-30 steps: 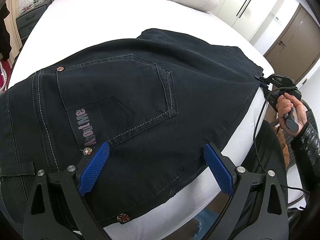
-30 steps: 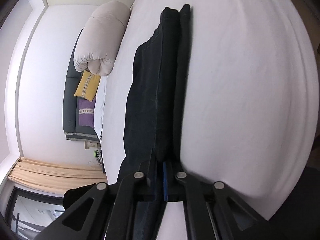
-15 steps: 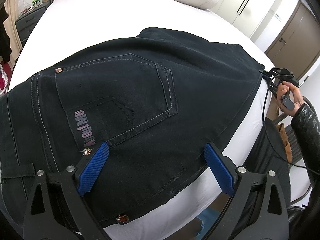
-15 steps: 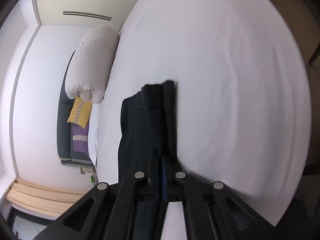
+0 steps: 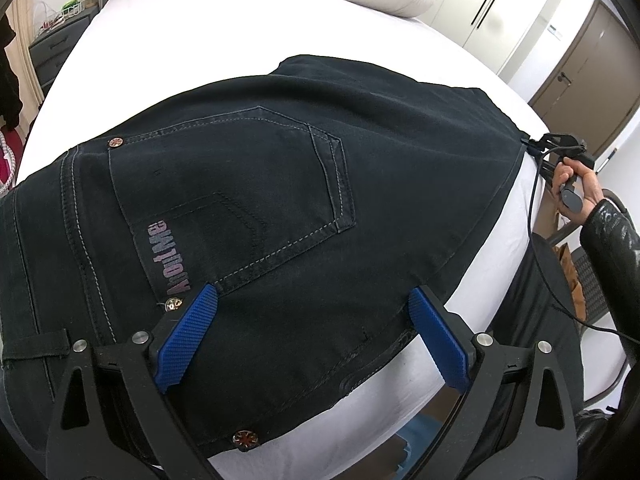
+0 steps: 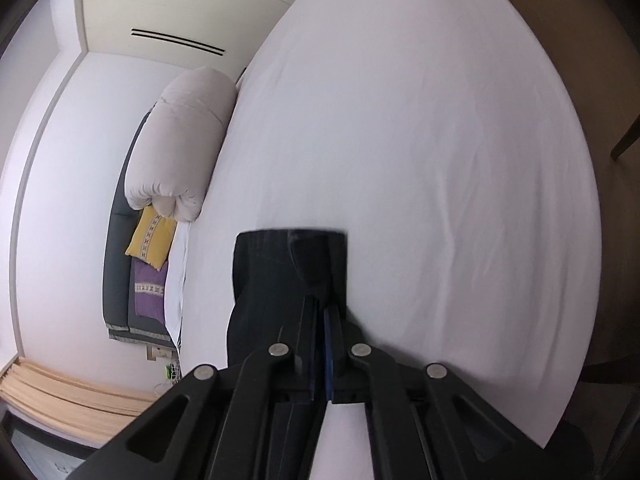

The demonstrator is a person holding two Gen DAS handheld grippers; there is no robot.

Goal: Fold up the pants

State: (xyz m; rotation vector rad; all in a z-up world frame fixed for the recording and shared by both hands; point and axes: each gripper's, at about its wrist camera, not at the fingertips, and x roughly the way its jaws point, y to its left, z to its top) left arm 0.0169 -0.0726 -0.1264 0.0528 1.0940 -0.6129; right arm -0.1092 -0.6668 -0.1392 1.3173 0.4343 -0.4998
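Left wrist: ribbed blue jaws apart over dark denim pants; right jaws clamped on folded cloth edge.

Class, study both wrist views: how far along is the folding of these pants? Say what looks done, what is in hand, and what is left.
Done: the black jeans lie on the white bed, apparently already doubled leg over leg. In hand: the right tongs are shut on the leg end, lifted off the sheet; the left tongs hover open over the seat near the back pocket. Left: carrying the leg end over to the waist, then probably a further fold.
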